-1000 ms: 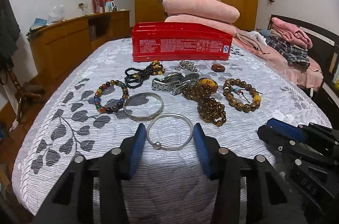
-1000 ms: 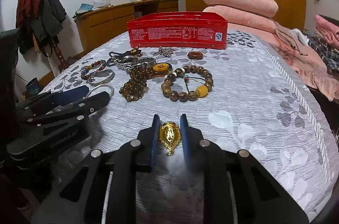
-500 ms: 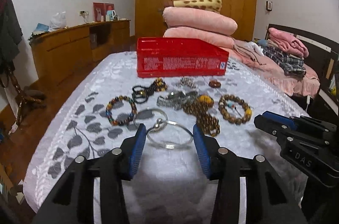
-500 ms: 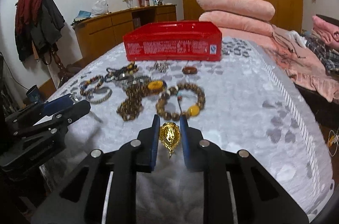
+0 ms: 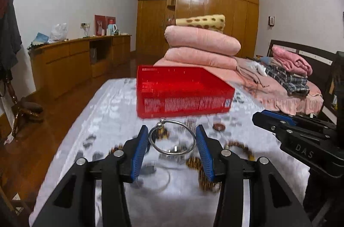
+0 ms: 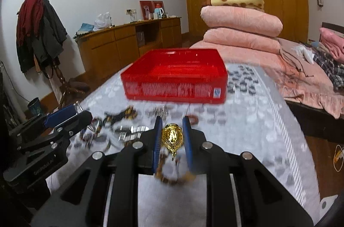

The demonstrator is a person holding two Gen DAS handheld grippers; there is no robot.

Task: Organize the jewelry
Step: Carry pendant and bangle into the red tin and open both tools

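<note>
My left gripper (image 5: 172, 138) is shut on a thin silver bangle (image 5: 172, 152) and holds it above the bed, short of the red box (image 5: 182, 91). My right gripper (image 6: 173, 134) is shut on a gold pendant (image 6: 172, 137), also raised and facing the red box (image 6: 176, 76). Bead bracelets (image 5: 204, 179), a watch and other jewelry lie blurred on the white quilt below both grippers. The right gripper shows at the right of the left wrist view (image 5: 264, 119). The left gripper shows at the left of the right wrist view (image 6: 66, 115).
Folded pink blankets (image 5: 202, 48) are stacked behind the box. A pink bedspread with clothes (image 5: 290, 74) lies to the right. A wooden cabinet (image 5: 71, 63) runs along the left wall. A coat stand (image 6: 38, 33) stands at the far left.
Both grippers have lifted off the quilt and moved forward toward the red box, carrying the bangle and the pendant. The box looks larger and nearer now.
</note>
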